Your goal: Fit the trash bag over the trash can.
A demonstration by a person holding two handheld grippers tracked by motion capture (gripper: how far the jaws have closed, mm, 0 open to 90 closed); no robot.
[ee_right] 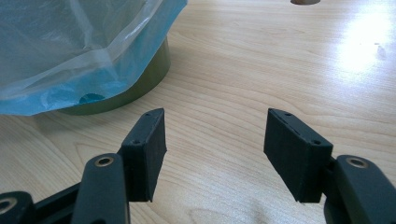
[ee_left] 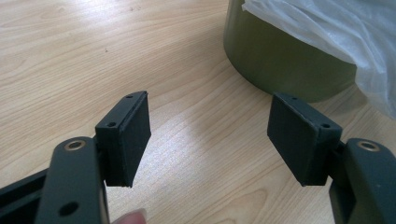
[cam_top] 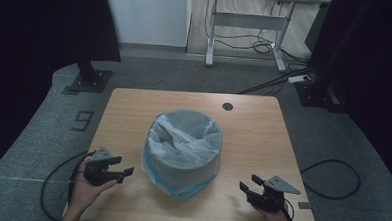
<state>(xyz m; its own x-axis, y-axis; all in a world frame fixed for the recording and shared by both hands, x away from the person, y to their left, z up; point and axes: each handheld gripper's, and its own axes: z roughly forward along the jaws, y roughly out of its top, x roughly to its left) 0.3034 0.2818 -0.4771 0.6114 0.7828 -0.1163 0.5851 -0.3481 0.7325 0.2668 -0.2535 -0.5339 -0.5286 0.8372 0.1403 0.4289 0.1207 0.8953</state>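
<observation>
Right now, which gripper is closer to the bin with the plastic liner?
Left. The left gripper sits just off the bin at its lower left, open. The right gripper rests farther off at its lower right, open too.

Lab, dark curtains (cam_top: 47,24), cabled desk (cam_top: 248,22)
</observation>
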